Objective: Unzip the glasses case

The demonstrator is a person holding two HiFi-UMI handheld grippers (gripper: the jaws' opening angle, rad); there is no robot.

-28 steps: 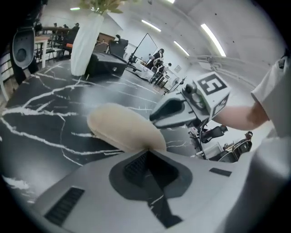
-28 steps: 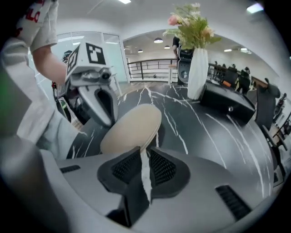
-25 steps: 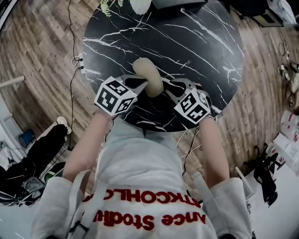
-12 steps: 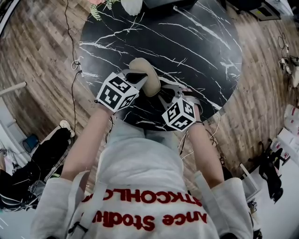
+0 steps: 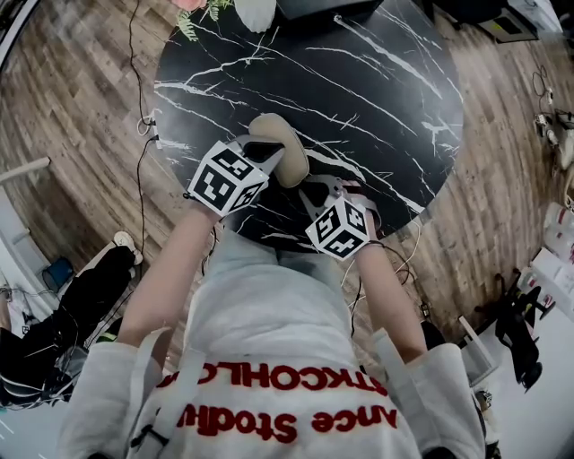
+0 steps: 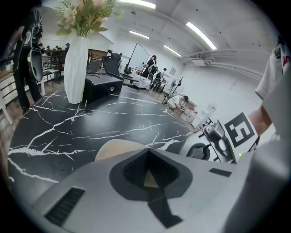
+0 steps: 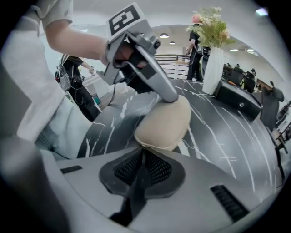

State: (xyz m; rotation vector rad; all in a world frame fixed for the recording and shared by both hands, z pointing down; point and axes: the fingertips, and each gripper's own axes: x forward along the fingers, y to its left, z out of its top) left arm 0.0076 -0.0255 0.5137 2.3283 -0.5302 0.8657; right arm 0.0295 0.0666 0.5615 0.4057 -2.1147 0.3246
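Right gripper (image 7: 140,154), jaws closing on the zipper pull (image 7: 138,146), meets the near end of the glasses case (image 7: 164,120) lying lengthwise ahead.

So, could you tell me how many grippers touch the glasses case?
2: left gripper shut on the glasses case, left edge; right gripper, jaws closing on the zipper pull at its near end.

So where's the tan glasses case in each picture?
Head view: glasses case, just above centre.
Left gripper view: case low, left of centre.
Right gripper view: case in the middle.
Shared landmark: white vase of flowers, beyond the case.
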